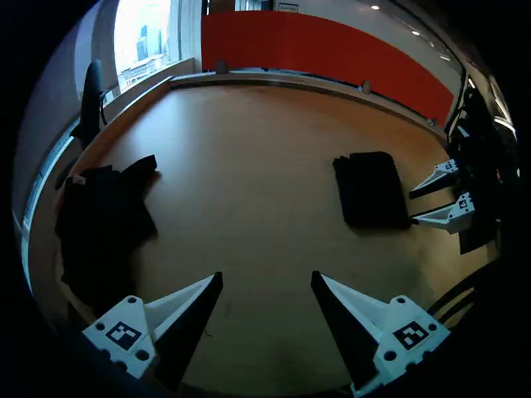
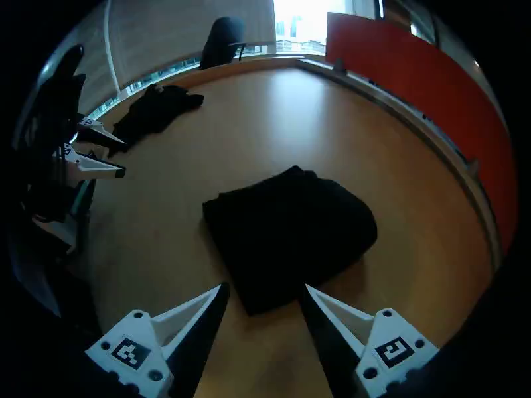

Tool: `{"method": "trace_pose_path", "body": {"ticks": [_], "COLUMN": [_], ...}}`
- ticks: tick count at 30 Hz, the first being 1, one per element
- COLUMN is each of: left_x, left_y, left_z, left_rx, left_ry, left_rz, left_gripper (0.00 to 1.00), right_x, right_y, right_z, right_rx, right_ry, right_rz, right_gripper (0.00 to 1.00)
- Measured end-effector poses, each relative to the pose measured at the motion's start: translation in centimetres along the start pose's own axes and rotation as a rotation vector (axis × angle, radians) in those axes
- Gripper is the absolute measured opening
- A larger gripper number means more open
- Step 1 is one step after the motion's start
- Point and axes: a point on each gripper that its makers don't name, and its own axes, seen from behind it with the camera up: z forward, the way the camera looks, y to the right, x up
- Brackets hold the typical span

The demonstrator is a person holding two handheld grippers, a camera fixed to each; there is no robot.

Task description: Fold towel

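Observation:
A folded black towel (image 2: 289, 235) lies flat on the wooden table, just ahead of my right gripper (image 2: 263, 289), which is open and holds nothing. In the left gripper view the same folded towel (image 1: 370, 189) rests at the right of the table, with my right gripper (image 1: 413, 206) open beside its right edge. My left gripper (image 1: 266, 278) is open over bare wood, well apart from the towel. In the right gripper view my left gripper (image 2: 123, 156) shows far off at the left.
A crumpled pile of black cloth (image 1: 103, 212) lies at the table's left edge, also seen as the dark cloth pile (image 2: 154, 109) near the window. An office chair (image 2: 222, 40) stands behind the table. A red partition (image 1: 332, 53) runs along the far side.

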Motion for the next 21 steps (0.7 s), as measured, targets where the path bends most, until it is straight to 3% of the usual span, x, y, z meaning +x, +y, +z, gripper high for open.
{"method": "trace_pose_path", "body": {"ticks": [12,21], "left_x": [0.0,0.0], "left_y": [0.2,0.2], "left_z": [0.1,0.1], "left_rx": [-0.006,-0.006], "left_ry": [0.000,-0.001], "left_rz": [0.004,0.004], "left_gripper": [0.99,0.99], "right_x": [-2.1,-3.4], "right_y": [0.1,0.0], "right_z": [0.1,0.6], "right_rx": [-0.069,-0.099], "right_ry": [-0.019,-0.041], "right_rz": [0.085,0.102], "right_gripper": [0.78,0.76]}}
